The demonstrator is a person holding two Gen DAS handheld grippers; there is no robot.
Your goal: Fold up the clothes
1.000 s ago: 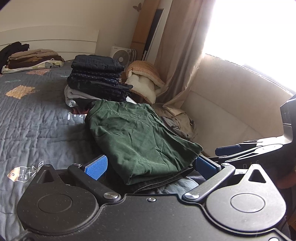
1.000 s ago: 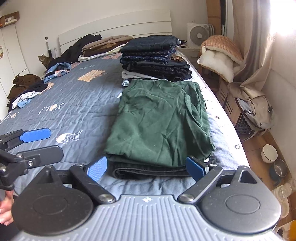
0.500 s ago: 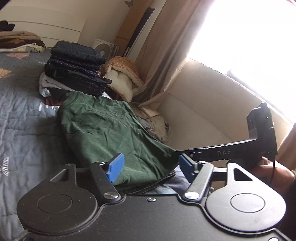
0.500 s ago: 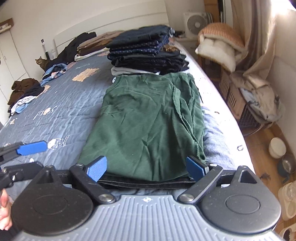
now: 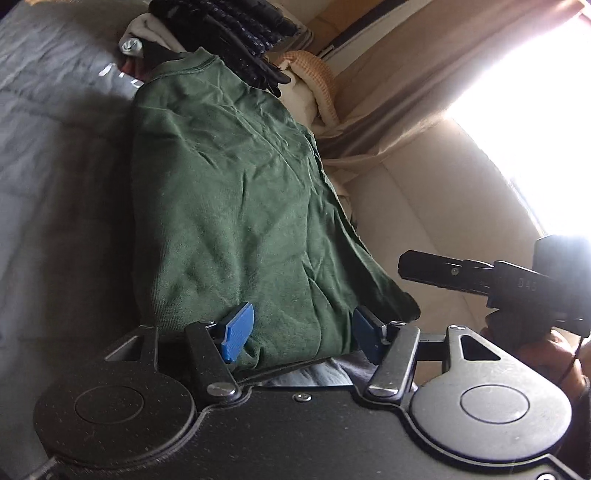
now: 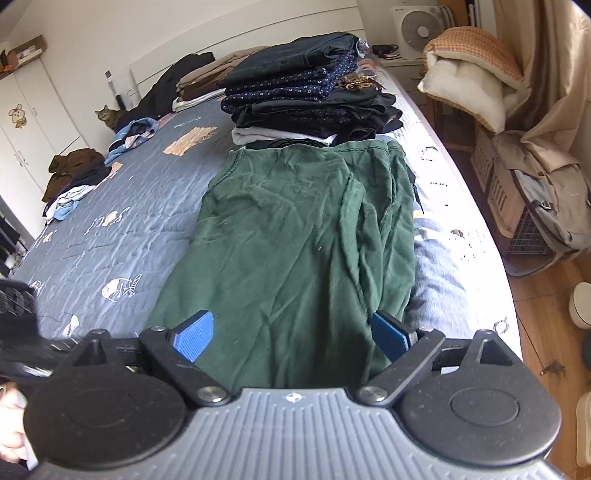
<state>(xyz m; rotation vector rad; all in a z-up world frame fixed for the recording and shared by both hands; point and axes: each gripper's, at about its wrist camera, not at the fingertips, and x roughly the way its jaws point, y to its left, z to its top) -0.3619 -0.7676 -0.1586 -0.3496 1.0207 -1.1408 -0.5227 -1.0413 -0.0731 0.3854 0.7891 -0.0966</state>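
Observation:
A dark green garment (image 5: 229,206) (image 6: 288,236) lies folded lengthwise on the blue-grey bed cover (image 6: 122,206), with darker cloth under its near edge. My left gripper (image 5: 302,332) is rolled to one side, low over the garment's near right corner. Its blue pads (image 5: 238,332) stand partly apart with the green cloth lying loose between them. My right gripper (image 6: 291,338) is wide open, its pads (image 6: 194,339) straddling the garment's near edge without pressing on it. The right gripper's finger (image 5: 480,273) shows at the right of the left wrist view.
A tall stack of folded dark clothes (image 6: 303,85) sits just beyond the green garment. Loose clothes (image 6: 74,173) and a cat (image 6: 109,116) are at the bed's far left. Right of the bed are a backpack (image 6: 546,199), a cushion (image 6: 472,74), a fan (image 6: 417,26) and a bowl (image 6: 581,304).
The left gripper narrowed its jaws, rolled and sank toward the garment's near right corner. The right gripper slid forward, so the green cloth now fills the space between its pads.

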